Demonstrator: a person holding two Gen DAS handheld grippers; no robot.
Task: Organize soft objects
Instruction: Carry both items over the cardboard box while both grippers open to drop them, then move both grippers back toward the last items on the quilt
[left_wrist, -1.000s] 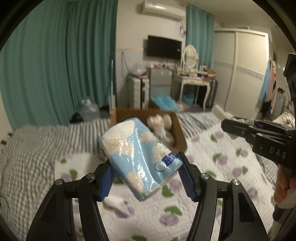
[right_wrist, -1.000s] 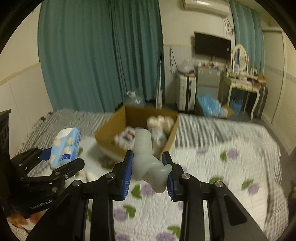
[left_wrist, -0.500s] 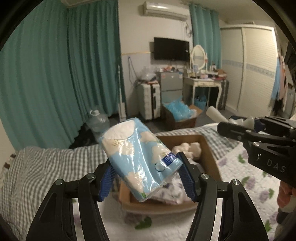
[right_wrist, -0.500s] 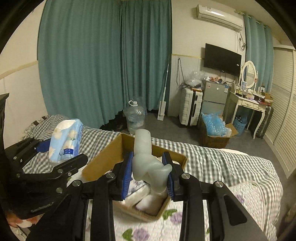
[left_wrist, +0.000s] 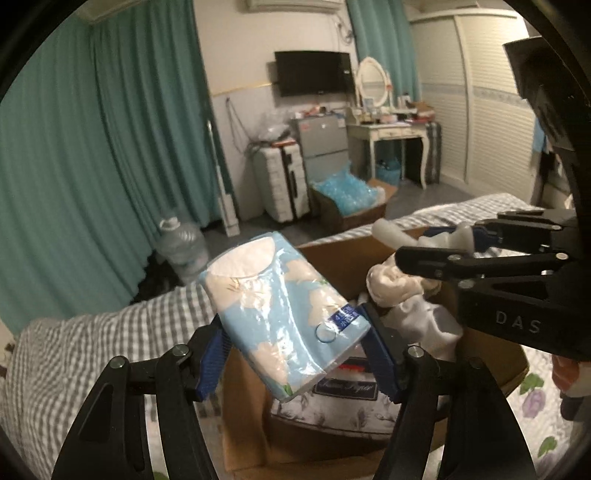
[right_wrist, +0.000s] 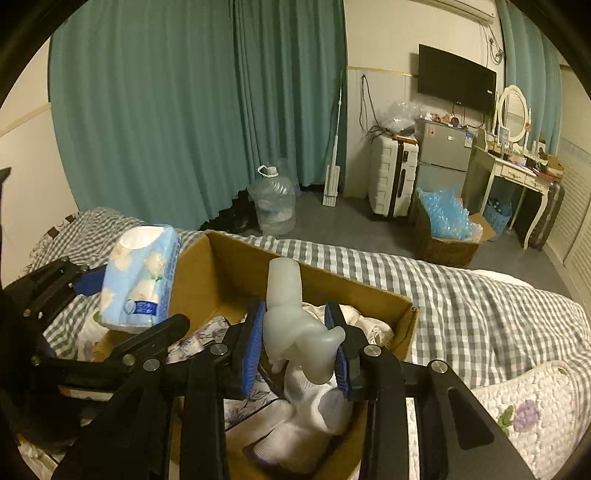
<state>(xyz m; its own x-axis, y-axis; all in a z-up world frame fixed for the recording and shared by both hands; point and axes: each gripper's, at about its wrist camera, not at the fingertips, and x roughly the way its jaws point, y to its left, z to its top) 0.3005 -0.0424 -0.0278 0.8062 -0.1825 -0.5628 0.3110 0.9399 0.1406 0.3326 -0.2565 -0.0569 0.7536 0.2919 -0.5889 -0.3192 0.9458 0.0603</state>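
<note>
looked light and squashy: tissue pack (left_wrist: 284, 317) in slick plastic wrap, likely to slip unless pinched across its broad faces near the middle. held just so by left gripper (left_wrist: 295, 354), jaws clamped on its lower half, pack tilted toward 11 o'clock, hanging above the near-left corner of the cardboard box (right_wrist: 369, 291). right gripper (right_wrist: 295, 350) closed on a pale rubbery toy (right_wrist: 295, 325), jaws narrow, gripping its waist, neck pointing to 12 o'clock, over white cloth bundles (right_wrist: 314, 413) inside the box. box sat on the checked bedspread (right_wrist: 480, 295).
</note>
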